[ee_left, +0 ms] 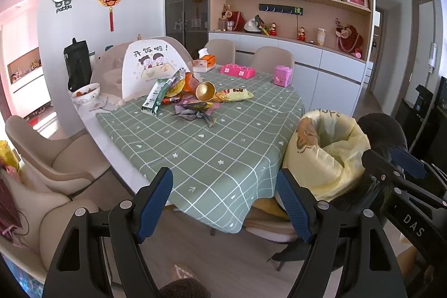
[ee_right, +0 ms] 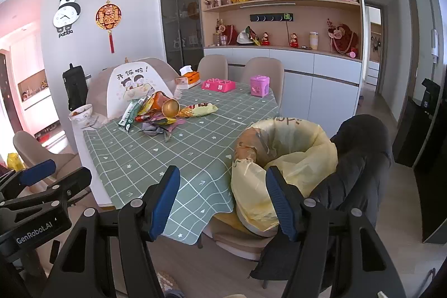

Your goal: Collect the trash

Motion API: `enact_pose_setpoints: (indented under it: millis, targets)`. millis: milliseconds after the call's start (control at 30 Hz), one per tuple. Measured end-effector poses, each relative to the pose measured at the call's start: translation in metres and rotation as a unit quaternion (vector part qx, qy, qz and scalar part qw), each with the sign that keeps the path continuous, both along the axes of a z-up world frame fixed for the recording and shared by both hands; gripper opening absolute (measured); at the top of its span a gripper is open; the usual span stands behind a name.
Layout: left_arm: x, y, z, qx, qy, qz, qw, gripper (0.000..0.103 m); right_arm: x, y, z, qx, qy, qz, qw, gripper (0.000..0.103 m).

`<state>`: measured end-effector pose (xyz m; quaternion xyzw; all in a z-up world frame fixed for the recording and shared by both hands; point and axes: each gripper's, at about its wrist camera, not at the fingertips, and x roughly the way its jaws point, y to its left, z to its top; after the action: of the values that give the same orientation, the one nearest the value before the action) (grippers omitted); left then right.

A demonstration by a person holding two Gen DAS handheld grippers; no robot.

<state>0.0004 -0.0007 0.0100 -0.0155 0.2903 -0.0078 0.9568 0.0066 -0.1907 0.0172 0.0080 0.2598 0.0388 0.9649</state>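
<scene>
In the left wrist view, a patterned bowl (ee_left: 85, 94) is sitting at the middle left of the frame, on the bare edge of the dining table (ee_left: 92, 117). Just right of it, the trash pile (ee_left: 192, 97) of crumpled wrappers, a green-and-white carton and a tipped gold cup is lying on the green checked tablecloth (ee_left: 212, 152), above frame centre. The left gripper (ee_left: 226, 203) is hovering at the bottom centre with its blue-padded jaws spread wide apart and nothing between them. At the right, a bin lined with a yellow bag (ee_left: 327, 155) is standing on a chair beside the table's corner. In the right wrist view, the right gripper (ee_right: 223, 200) is likewise gaping wide and empty at the bottom centre, well apart from the trash.
</scene>
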Motion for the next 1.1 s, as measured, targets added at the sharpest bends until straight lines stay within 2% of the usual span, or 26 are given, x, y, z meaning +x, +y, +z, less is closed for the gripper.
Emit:
enact_pose_setpoints:
  millis: [1100]
  targets:
    - [0.006,0.008,-0.010,-0.006,0.005,0.000,1.0000,0.077,0.007,0.004,-0.008,0.008,0.008,0.003,1.000,0.061]
